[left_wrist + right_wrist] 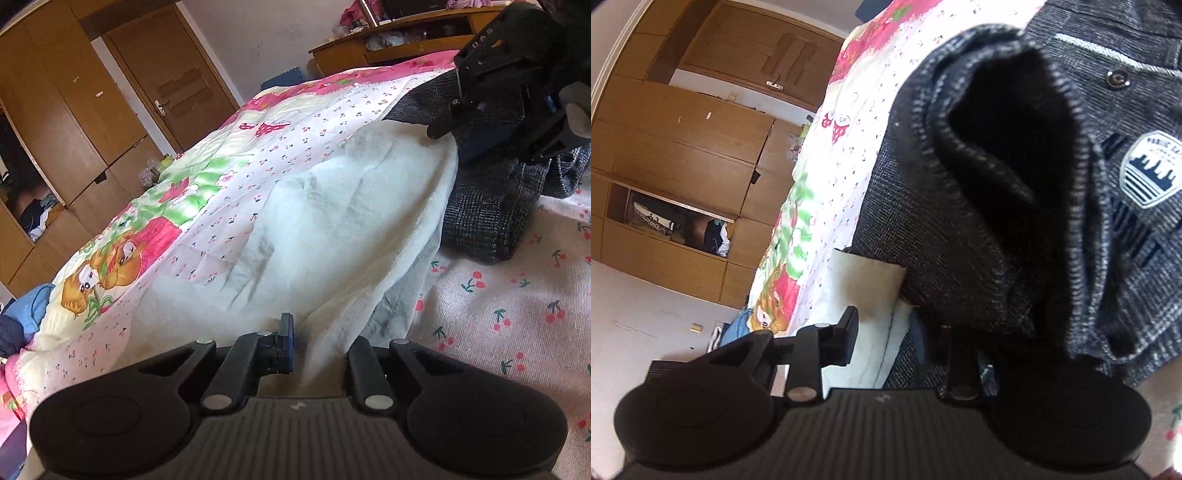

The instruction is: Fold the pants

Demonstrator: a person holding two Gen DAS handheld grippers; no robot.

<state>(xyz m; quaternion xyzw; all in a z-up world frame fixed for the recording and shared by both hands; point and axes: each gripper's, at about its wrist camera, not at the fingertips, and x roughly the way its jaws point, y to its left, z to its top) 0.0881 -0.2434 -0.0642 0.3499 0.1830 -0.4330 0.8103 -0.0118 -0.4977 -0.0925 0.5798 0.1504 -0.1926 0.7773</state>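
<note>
Bed w/ cherry-print sheet (517, 295). I see L gripper (317, 347) clamped on white cloth (332, 229); R gripper (901, 332) jaws apart around dark checked pants (979, 184).

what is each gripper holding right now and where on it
left fingers pinch the white cloth at its near edge; right fingers are open at the pants, holding nothing

Soft daylight washes the bedspread (295, 140) pale and bright, while fisheye curvature bends the wardrobe (55, 110) at the edges and the near pants (997, 166) blur in deep shadow.
</note>
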